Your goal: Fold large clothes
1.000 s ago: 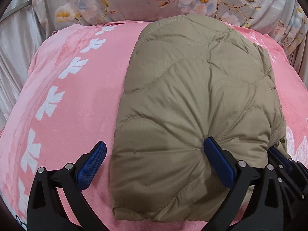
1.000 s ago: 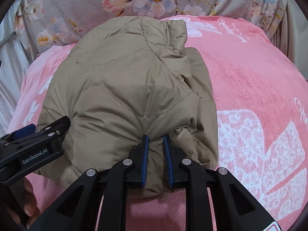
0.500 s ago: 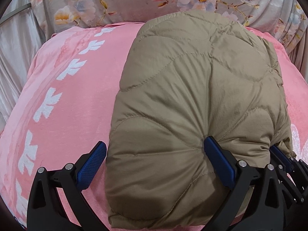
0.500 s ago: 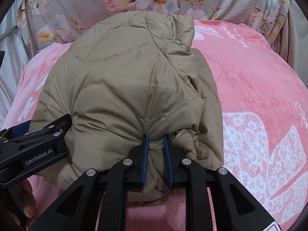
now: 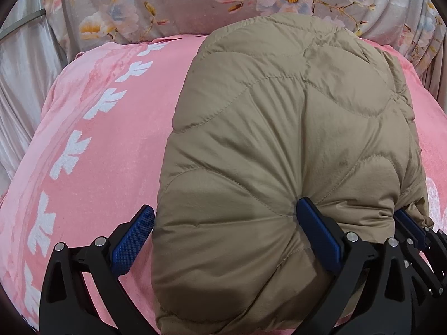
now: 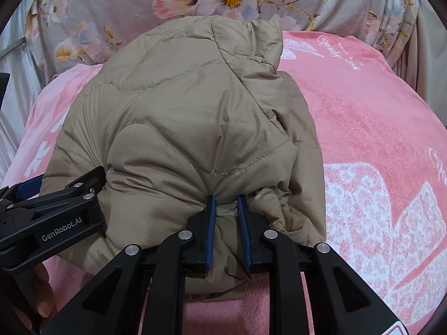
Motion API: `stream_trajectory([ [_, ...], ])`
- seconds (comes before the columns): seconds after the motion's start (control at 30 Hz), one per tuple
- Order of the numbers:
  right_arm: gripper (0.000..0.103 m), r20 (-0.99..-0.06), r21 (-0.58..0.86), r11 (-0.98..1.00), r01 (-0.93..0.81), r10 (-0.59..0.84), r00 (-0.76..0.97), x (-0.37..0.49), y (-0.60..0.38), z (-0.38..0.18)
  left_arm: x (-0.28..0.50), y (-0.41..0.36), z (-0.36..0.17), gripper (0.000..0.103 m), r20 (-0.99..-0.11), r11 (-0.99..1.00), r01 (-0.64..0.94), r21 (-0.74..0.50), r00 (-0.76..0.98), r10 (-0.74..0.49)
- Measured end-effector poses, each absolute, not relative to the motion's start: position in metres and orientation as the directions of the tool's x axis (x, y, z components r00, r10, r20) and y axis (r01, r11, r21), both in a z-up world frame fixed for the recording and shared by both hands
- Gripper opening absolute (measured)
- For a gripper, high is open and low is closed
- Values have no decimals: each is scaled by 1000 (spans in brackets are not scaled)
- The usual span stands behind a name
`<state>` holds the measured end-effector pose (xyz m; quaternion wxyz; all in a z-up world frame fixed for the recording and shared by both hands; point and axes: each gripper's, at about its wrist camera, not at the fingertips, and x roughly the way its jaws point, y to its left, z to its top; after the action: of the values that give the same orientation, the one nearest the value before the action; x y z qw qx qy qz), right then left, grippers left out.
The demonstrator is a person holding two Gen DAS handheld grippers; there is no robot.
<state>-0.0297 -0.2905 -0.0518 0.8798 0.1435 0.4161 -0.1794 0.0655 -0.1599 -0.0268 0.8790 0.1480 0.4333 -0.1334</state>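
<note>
Tan quilted jacket point(image 5: 279, 153) fills centre frame on pink blanket point(image 5: 92, 145); right gripper point(image 6: 226, 212) pinches its near hem to lift the fold; left gripper point(image 5: 223, 223) spread wide, 1 finger pressing the bulge down.

Under everything I see a pink blanket point(image 5: 92, 150) spread wide, filling the left and middle of my left view and the right half of my right view. A row of white leaf shapes point(image 5: 69, 156) runs down its left side in the left view. In the right view a large white patterned patch point(image 6: 371, 203) sits at the lower right, and a line of small white script point(image 6: 339, 54) lies near the upper right. Behind the blanket, across the top of both views, hangs a grey flowered cloth point(image 5: 173, 8) with pink and white blossoms. At the far left edge of the left view I see pale, shiny fabric point(image 5: 19, 64).
</note>
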Motion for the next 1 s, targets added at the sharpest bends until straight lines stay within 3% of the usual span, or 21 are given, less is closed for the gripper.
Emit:
stream_trajectory([
  [0.17,18,-777,156,893,421,-152,611,-37,-297,-46,70,-152,-21,98,-828,930,362,66,540,-152],
  [0.23,24,-778,204,882,425,-117,617,-45,-307,-34,76,-141,-11,98,-852,932,363,5,490,-186],
  [0.37,70,-729,253,852,459,-143,669,-62,-335,-7,89,-123,20,98,-826,938,346,-15,525,-207],
  [0.47,72,-714,315,806,502,-147,684,-64,-363,1,116,-115,29,98,-837,937,338,-87,484,-253],
  [0.67,73,-724,590,632,502,140,675,-39,-405,-38,172,-105,-1,98,-863,902,266,-341,291,-413],
  [0.77,81,-699,653,589,477,225,679,-29,-401,-52,183,-106,-14,98,-835,859,239,-453,223,-502],
  [0.9,87,-684,669,583,461,241,688,-17,-384,-60,189,-118,-26,98,-810,815,257,-519,156,-565],
  [1.0,90,-672,681,577,451,246,699,-8,-376,-64,185,-131,-27,98,-828,834,280,-476,178,-532],
])
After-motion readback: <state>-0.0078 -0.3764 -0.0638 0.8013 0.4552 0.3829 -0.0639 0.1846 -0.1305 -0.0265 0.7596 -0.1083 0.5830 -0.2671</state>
